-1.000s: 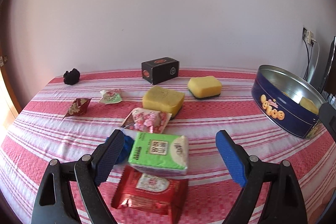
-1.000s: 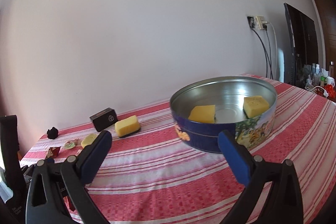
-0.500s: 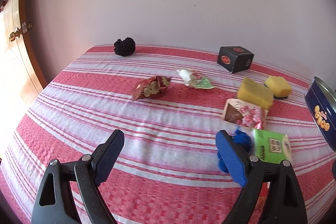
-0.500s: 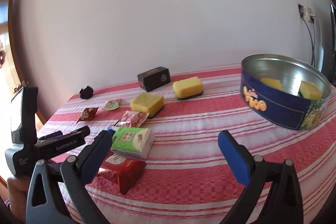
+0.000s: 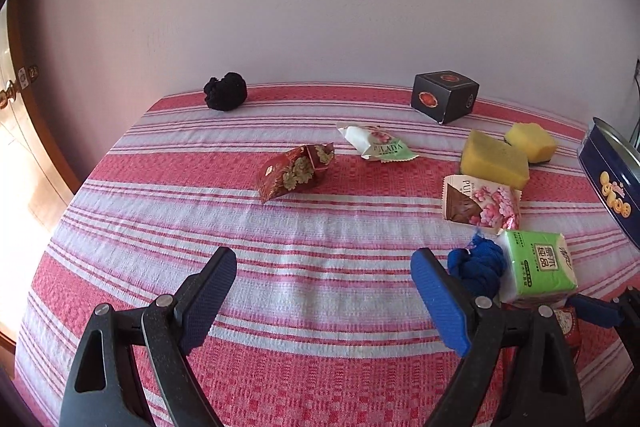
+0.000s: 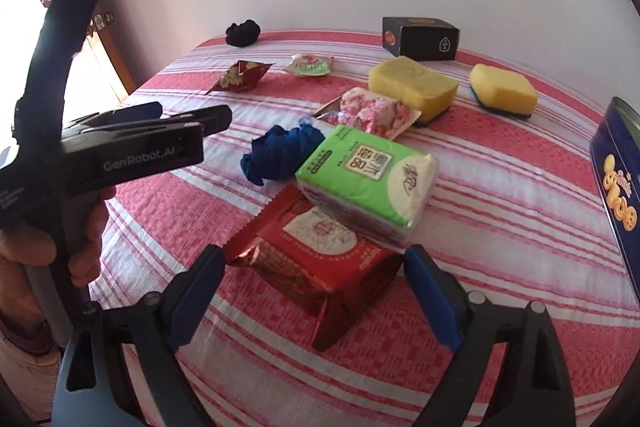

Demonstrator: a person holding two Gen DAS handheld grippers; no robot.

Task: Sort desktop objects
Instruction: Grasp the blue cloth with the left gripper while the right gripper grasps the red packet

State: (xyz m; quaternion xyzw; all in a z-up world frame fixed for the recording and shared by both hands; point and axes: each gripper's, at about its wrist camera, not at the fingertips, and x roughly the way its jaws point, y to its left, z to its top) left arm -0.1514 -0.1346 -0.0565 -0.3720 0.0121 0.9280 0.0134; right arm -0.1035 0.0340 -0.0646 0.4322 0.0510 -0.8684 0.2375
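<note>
The left wrist view looks forward and steeply down along its own fingers from low over the bare near-left part of the striped tablecloth point(image 5: 320, 227), facing the back wall, with the clutter pushed out to between 1 and 4 o'clock. The right wrist view sits lower and closer, tilted down over the red snack packet point(image 6: 320, 259) just ahead of its fingers, and catches the left gripper point(image 6: 188, 123) side-on at 9 o'clock. Both share the green tissue pack point(image 5: 538, 269), blue cloth point(image 6: 280, 153), yellow sponges, black box point(image 5: 444, 99) and tin edge at 3 o'clock.
</note>
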